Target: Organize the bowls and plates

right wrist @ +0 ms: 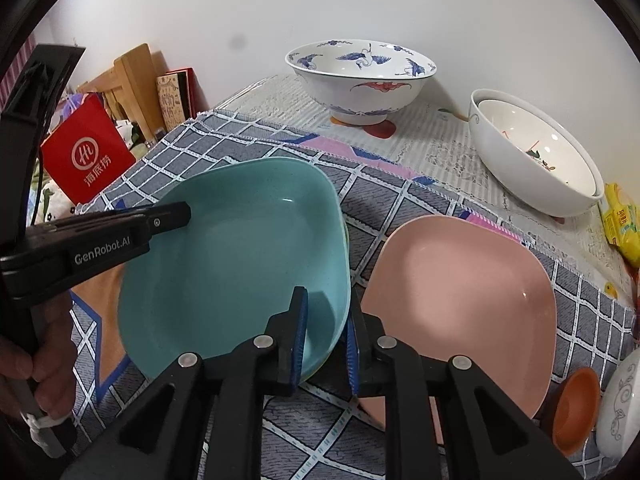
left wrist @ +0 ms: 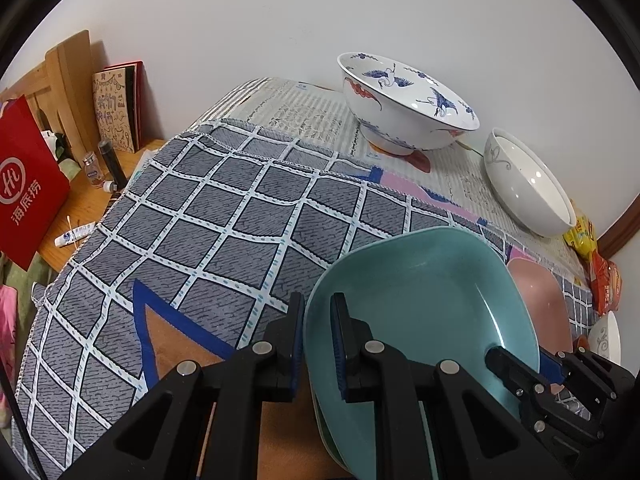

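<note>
The teal plate (right wrist: 236,264) lies between both tools on the checked cloth (left wrist: 224,208): the left gripper (left wrist: 318,340) is clamped on its left rim, while the right gripper (right wrist: 326,344) straddles the right rim with jaws slightly apart, not pressing. I judge it stiff, glazed, slippery and breakable, best taken at opposite rims. Right of the right gripper lies one pink plate (right wrist: 464,312); farther off stand one crane-painted bowl (right wrist: 360,76) and one white bowl (right wrist: 536,156) with a second nested inside

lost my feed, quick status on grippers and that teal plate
Left gripper clamped on teal plate rim. Right gripper straddles opposite rim, pads look slack. Pink plate close beside.
</note>
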A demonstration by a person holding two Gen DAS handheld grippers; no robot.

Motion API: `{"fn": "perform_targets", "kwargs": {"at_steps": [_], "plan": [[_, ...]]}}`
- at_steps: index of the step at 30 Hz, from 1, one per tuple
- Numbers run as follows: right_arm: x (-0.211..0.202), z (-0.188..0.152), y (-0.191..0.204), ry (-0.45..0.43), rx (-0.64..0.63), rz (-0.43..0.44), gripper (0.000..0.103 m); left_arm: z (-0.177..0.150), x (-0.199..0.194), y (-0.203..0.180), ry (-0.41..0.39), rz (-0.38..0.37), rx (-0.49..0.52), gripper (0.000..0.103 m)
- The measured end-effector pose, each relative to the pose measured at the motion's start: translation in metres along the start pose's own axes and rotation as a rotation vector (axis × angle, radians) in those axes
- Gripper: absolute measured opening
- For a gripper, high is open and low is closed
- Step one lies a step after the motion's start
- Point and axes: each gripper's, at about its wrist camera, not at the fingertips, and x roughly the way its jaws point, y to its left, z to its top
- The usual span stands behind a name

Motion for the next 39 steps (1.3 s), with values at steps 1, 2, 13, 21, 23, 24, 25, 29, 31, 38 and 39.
{"fn": "perform_targets", "kwargs": {"at_steps": [1,2,13,21,23,24,25,29,31,38,39], "plan": [[0.0,-0.001,0.001,0.001,-0.005,-0.006,0.019,0.0,0.0,0.0,0.005,0.01,0.004,0.013],[0.0,-0.002,0.003,0.003,-0.015,-0.02,0.02,0.0,0.0,-0.001,0.01,0.014,0.01,0.013],[-0.003,-0.009,0.012,0.045,-0.048,-0.015,0.044,-0.002,-0.02,-0.005,-0.004,0.024,0.037,0.013],[-0.047,-0.013,-0.013,-0.04,0.02,-0.023,0.051,-0.005,-0.046,-0.029,-0.069,0.053,0.107,0.048],[-0.061,-0.015,-0.027,-0.067,0.051,-0.049,0.051,-0.005,-0.051,-0.039,-0.07,0.043,0.122,0.051],[-0.067,-0.016,-0.034,-0.08,0.061,-0.067,0.051,-0.005,-0.053,-0.044,-0.073,0.044,0.128,0.051],[-0.073,-0.018,-0.042,-0.092,0.07,-0.086,0.053,-0.005,-0.056,-0.052,-0.082,0.055,0.142,0.051],[-0.092,-0.029,-0.081,-0.122,0.138,-0.153,0.055,-0.005,-0.058,-0.075,-0.077,0.033,0.171,0.051],[-0.099,-0.034,-0.101,-0.127,0.178,-0.169,0.055,-0.004,-0.057,-0.087,-0.07,0.03,0.174,0.051],[-0.111,-0.043,-0.16,-0.14,0.301,-0.179,0.055,0.003,-0.041,-0.128,-0.026,0.019,0.221,0.051],[-0.11,-0.043,-0.164,-0.139,0.309,-0.178,0.055,0.004,-0.039,-0.133,-0.023,0.016,0.23,0.051]]}}
